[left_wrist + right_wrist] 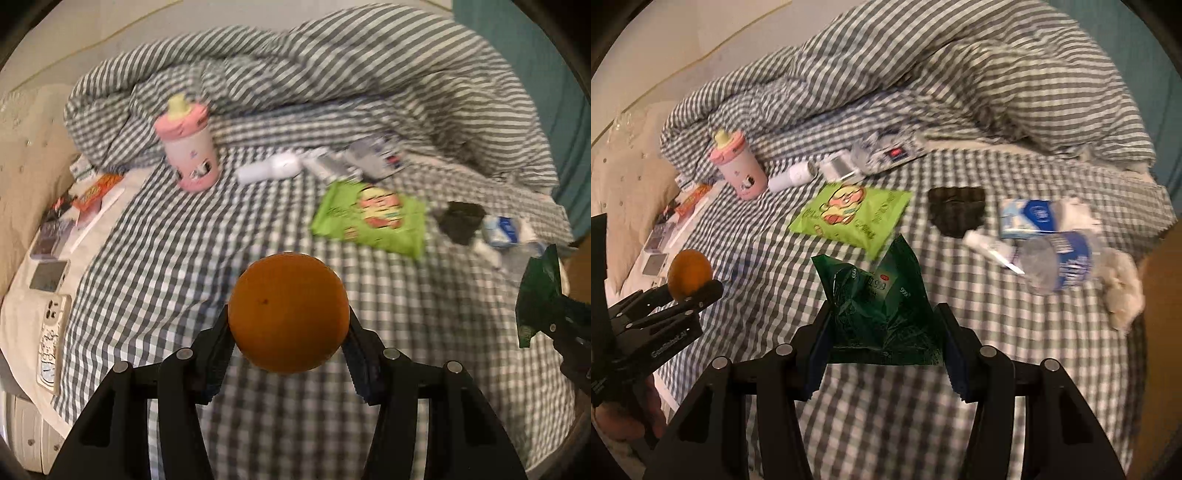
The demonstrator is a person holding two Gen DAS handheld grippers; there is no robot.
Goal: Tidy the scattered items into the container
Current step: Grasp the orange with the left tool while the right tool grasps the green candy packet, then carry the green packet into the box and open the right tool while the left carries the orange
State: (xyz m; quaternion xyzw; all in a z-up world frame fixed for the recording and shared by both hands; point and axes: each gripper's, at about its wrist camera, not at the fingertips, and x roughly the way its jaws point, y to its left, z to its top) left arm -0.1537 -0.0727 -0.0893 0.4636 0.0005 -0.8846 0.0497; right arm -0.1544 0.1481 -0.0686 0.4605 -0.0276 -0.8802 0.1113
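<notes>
Low in the left wrist frame's centre, the left gripper point(289, 332) clamps an orange point(289, 313) above the checked bedsheet point(155, 266). Likewise, the right gripper point(882, 334) pinches a dark green packet point(875, 302) at the right wrist frame's lower centre. Behind them lie a light green snack bag point(851, 216) mid-frame, a pink cup point(738, 168) upper left, and a blue-and-white pack point(1032, 218) at right. No container shows clearly in either frame.

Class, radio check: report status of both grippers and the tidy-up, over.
Left gripper shut on orange. Right gripper shut on green packet. Both lifted over checked bed. Lime snack bag, pink cup still out; container unseen.
</notes>
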